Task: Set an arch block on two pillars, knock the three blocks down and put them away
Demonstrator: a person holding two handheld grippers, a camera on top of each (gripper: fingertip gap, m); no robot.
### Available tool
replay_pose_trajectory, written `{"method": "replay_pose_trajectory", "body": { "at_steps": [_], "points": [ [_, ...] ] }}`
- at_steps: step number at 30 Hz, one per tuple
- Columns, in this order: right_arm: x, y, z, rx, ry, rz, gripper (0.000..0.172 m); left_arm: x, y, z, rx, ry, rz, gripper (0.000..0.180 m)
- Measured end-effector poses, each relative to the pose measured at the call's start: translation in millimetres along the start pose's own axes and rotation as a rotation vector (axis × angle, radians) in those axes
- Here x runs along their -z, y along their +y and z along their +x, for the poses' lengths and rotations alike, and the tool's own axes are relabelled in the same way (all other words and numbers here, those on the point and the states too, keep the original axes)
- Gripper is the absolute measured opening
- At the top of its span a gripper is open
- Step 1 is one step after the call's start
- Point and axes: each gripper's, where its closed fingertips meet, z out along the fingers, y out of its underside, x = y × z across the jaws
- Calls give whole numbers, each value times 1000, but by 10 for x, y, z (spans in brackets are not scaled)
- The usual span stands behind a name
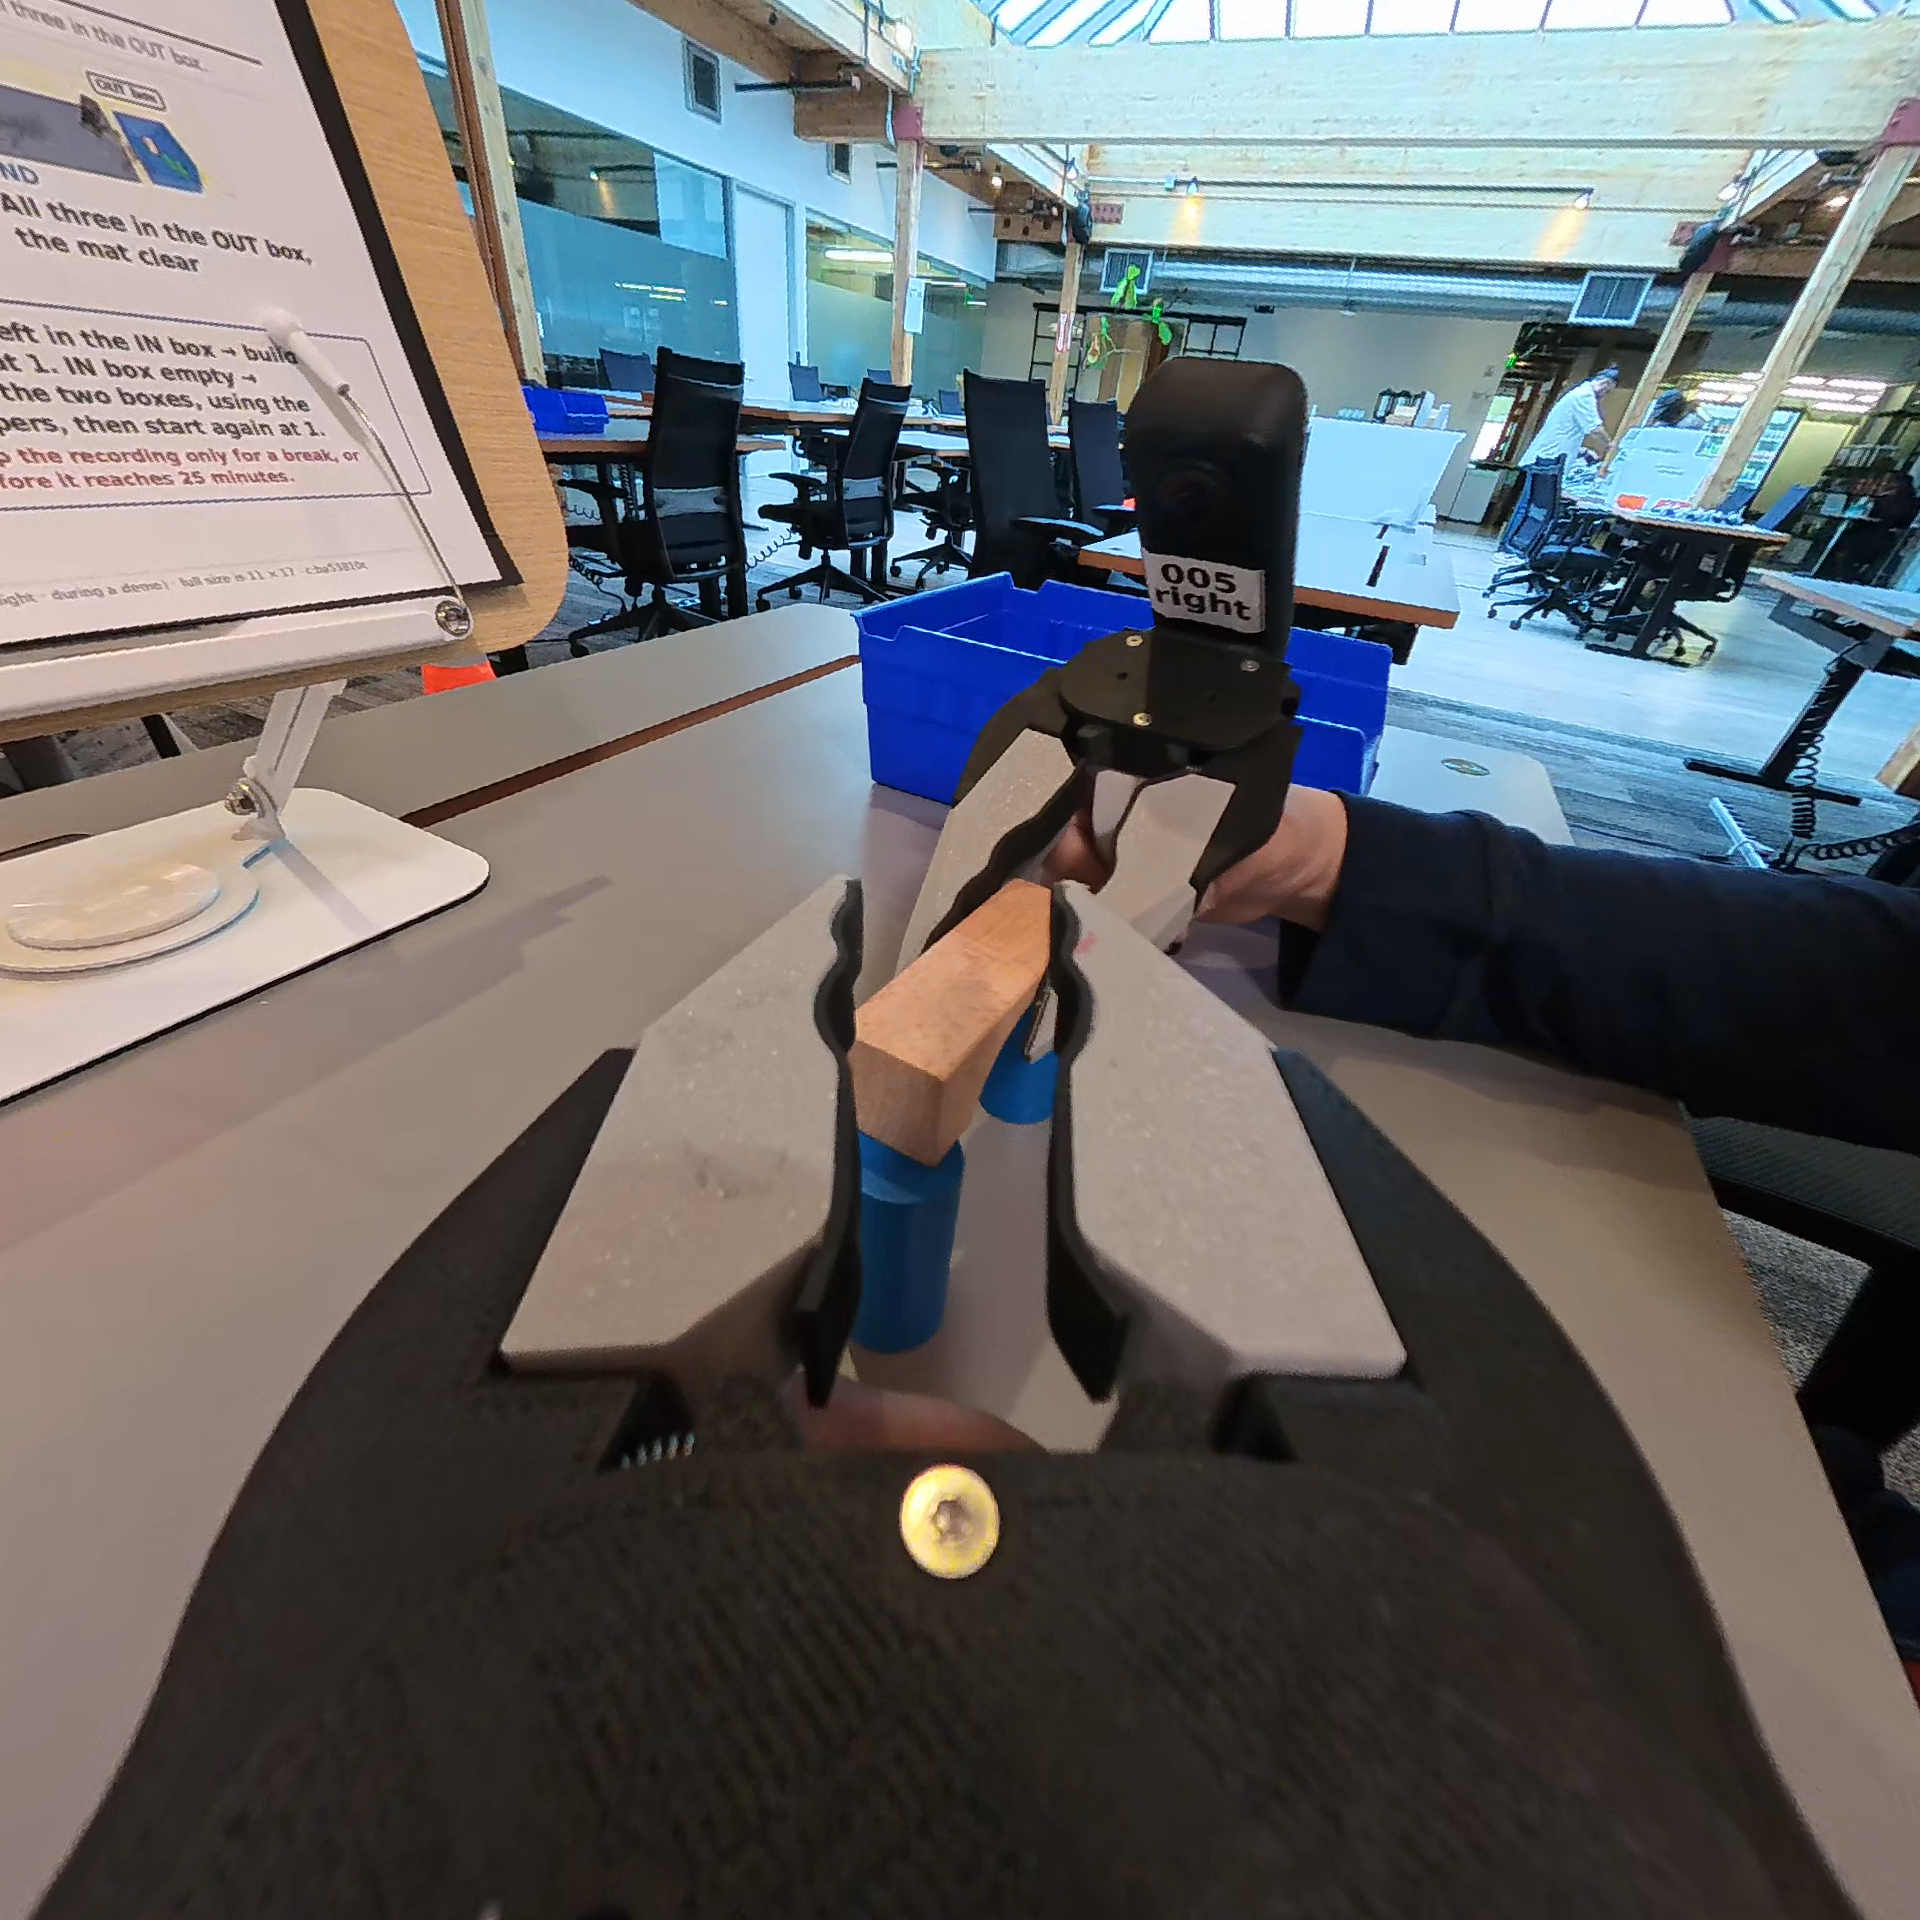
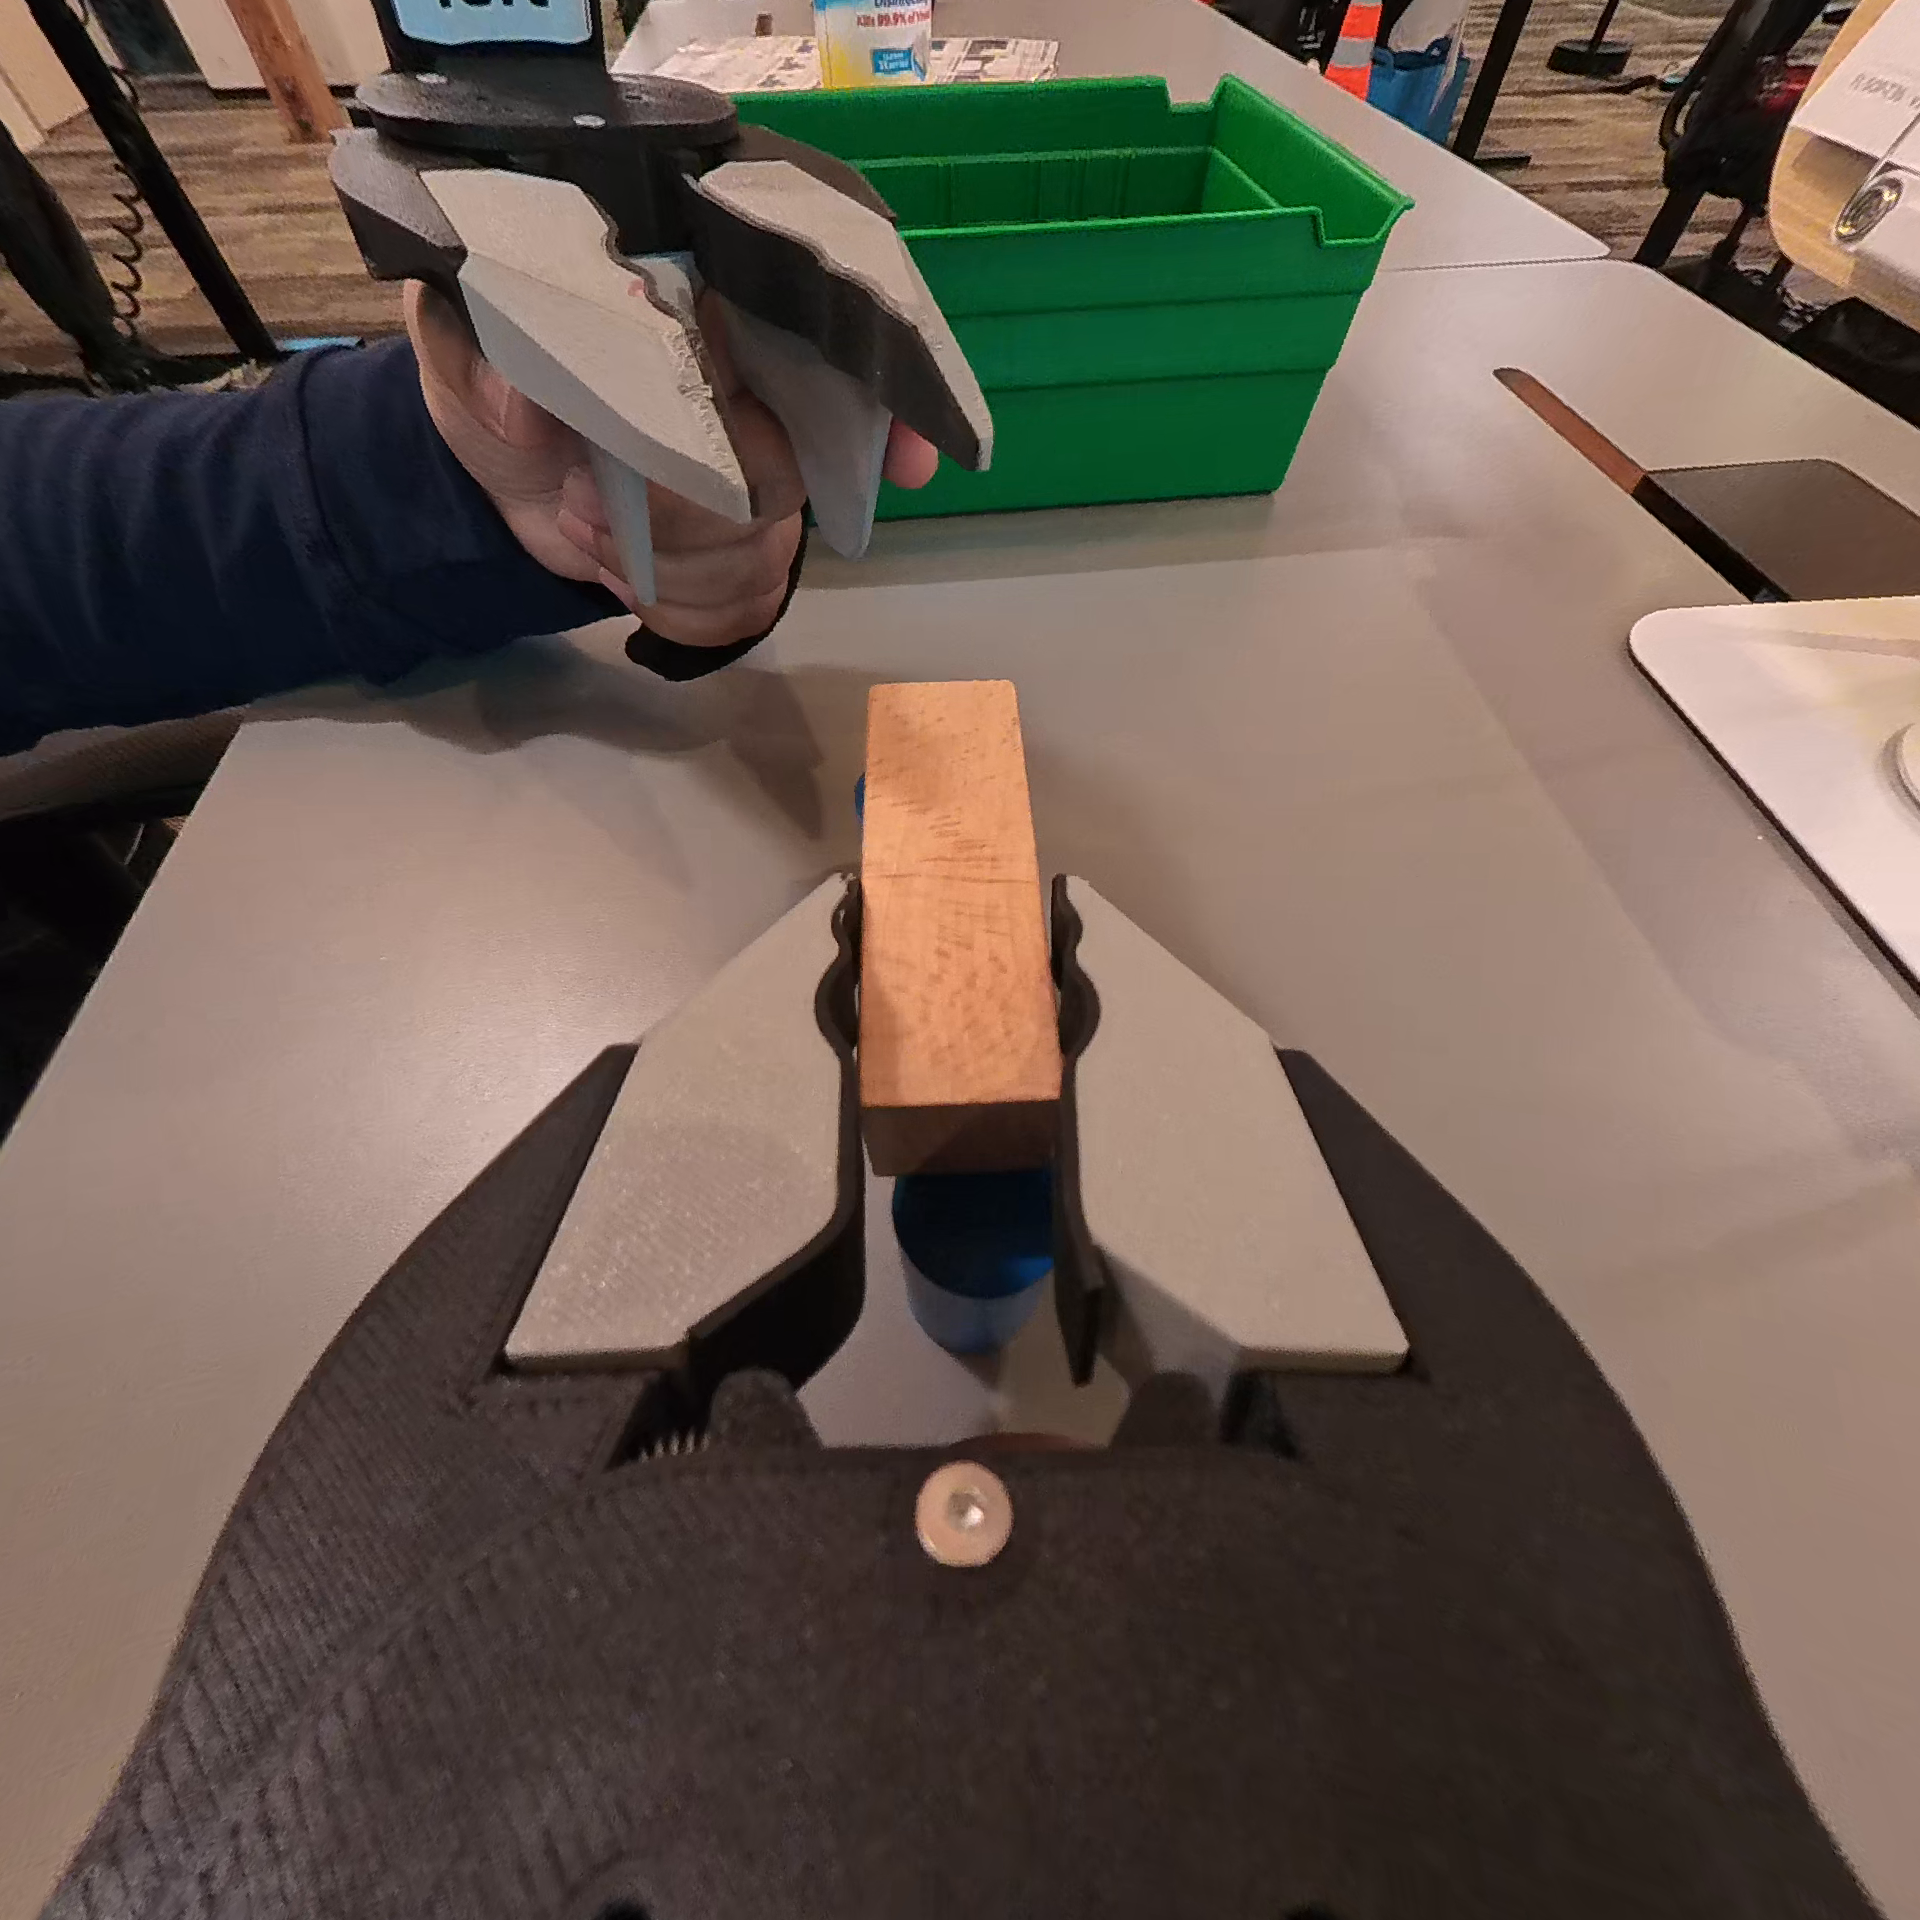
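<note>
Right tool (image 2: 956, 997) clamped narrow on wooden arch block (image 2: 951, 914) atop blue pillars (image 2: 971, 1262), left tool (image 2: 831, 499) raised, empty.

bright daylight from ceiling skylights (image 1: 1455, 16) in left wrist view, background hall slightly overexposed. right wrist view dimmer, warmer. soft shadows on grey matte tabletop (image 2: 1299, 727), cast beside the hand-held grey-fingered gripper (image 2: 790, 499). strong fisheye bending at edges. near black gripper bodies soft, slight blur on blue cylinder pillar (image 2: 971, 1278). no harsh glare.

Grey table (image 2: 1351, 727), blue pillars (image 2: 971, 1278), green bin (image 2: 1143, 343), blue bin (image 1: 935, 675), white stand base (image 1: 312, 883)
</note>
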Motion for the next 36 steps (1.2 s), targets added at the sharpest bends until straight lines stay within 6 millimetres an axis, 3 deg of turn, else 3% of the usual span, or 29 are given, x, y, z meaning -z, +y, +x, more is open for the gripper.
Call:
{"method": "replay_pose_trajectory", "body": {
  "at_steps": [10,19,23,29,36],
  "points": [
    [132,-159,2,-11,14,73,42,12,-11,-1,-4,0,2,34],
    [604,-273,66,-28,139,211,40,65,-38,-42,6,-10,7,34],
    [694,-142,138,-10,245,150,29,48,76,-70,-9,-23,-47,35],
    [642,163,139,-24,293,7,23,-4,228,-44,-45,-21,-117,39],
    [756,153,191,-70,307,46,19,-23,231,-10,-62,-16,-117,42]
  ]
}}
